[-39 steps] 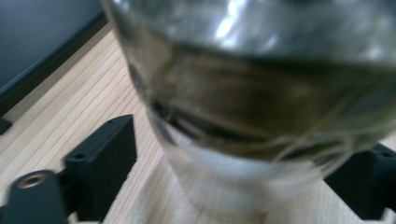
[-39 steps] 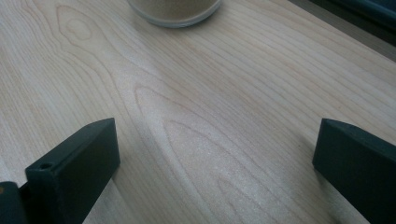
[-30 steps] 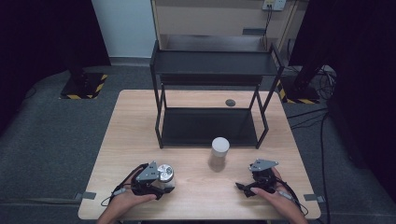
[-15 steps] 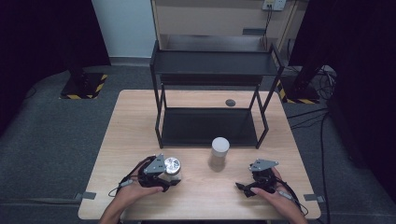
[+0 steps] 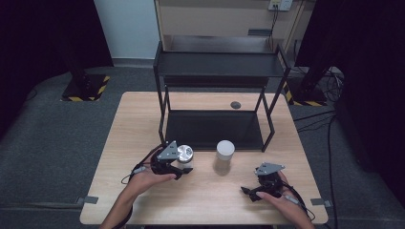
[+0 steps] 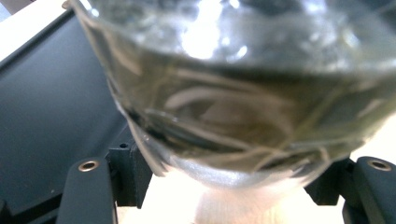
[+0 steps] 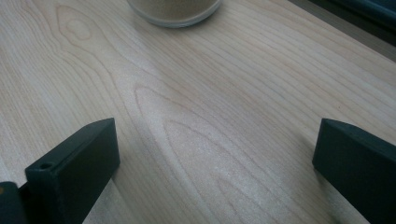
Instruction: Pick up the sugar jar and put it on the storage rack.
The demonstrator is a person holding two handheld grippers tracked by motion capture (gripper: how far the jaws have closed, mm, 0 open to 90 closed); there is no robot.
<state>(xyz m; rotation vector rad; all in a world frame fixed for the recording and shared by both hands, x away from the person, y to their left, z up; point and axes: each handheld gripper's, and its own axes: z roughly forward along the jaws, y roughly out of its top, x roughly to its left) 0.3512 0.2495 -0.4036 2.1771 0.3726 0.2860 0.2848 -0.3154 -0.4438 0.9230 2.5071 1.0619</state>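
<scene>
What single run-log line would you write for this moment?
left gripper: shut on glass jar, lifted near shelf | right gripper: open, empty, on table | white-lidded jar: standing, untouched

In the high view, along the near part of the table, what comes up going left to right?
Left tongs shut on a clear jar → white-lidded jar standing on the table → right tongs, open.

- pale wooden table (image 5: 143, 143): smooth, matt, clear grain
- clear glass jar (image 6: 243, 93): glossy, bright reflections
- jar's shiny silver metal lid (image 5: 185, 153)
- black two-tier metal shelf (image 5: 217, 64): matt
- black plastic-looking right gripper (image 7: 215, 158): matt jaws
- white-lidded cylindrical jar (image 5: 225, 151): matt lid
</scene>
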